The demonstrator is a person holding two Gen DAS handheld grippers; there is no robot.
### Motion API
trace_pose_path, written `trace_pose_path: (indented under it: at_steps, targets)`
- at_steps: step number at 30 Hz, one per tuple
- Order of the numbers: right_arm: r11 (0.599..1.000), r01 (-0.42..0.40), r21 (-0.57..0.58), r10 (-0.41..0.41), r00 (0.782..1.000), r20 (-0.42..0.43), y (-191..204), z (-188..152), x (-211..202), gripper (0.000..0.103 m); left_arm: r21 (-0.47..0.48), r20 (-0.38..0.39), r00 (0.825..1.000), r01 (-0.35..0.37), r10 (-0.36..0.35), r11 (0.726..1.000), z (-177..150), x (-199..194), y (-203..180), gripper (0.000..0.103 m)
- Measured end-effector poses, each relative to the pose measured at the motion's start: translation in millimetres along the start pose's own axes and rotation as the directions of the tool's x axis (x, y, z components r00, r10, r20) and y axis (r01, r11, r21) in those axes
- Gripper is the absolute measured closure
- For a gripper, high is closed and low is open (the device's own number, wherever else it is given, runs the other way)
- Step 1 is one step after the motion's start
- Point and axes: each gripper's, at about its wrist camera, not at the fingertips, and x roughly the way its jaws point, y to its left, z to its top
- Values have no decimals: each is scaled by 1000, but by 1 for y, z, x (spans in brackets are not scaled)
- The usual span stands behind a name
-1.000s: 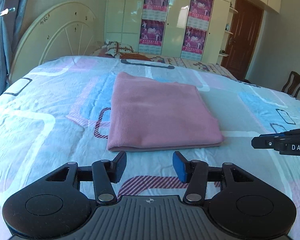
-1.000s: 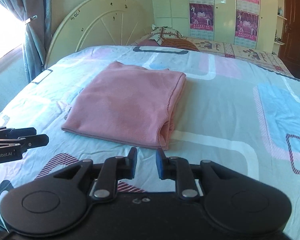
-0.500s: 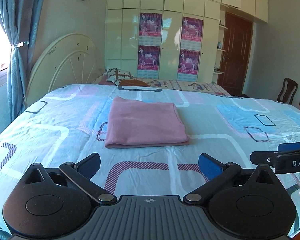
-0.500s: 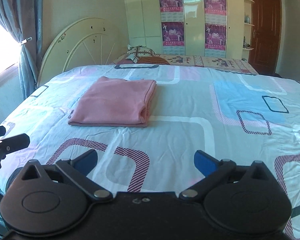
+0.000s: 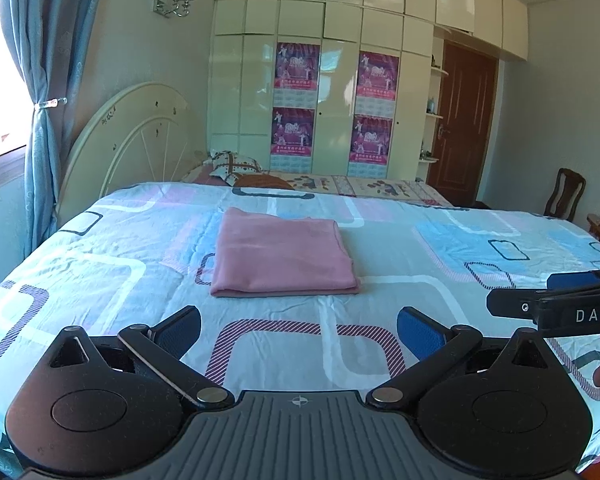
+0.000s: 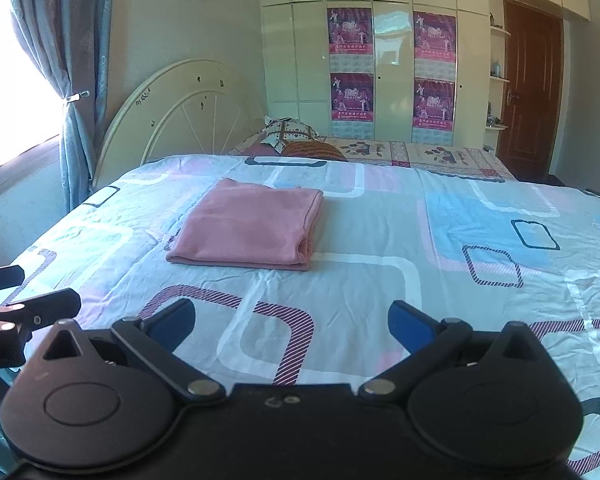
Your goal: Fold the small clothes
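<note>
The left tool (image 5: pixel 299 328) stands wide open with nothing between its 2 blue pads (image 5: pixel 419 333), poised over the patterned bedsheet (image 5: pixel 100 264). The right tool (image 6: pixel 291 322) is spread just as wide and is equally empty. Ahead of both tools, well apart from their fingertips, the pink garment (image 5: pixel 284 254) lies flat on the bed as a neat folded rectangle. From the left tool it sits almost straight ahead, slightly to the left; from the right tool it sits ahead and to the left, with its stacked layered edge turned toward that tool's right side. The side of the right tool shows at the right edge of the left wrist view, level with the left tool. Beyond the garment are a patterned pillow (image 5: pixel 236 166), a cream arched headboard (image 5: pixel 136 140) and a wardrobe carrying 4 posters (image 5: pixel 296 66).
</note>
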Motion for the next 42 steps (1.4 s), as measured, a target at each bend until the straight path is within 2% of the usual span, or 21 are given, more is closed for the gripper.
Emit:
trace_pose_path:
  at_steps: [9,42]
  targets:
    - [1000,21,13,-22,999,34,2,0,-10,0,-6,13,1000,-10,10,1000,0,-5,2,0]
    - [999,44,14,-45,998,34,0,-1,-12,0,13,24,1000,-4,3,1000,4,-6,-1,0]
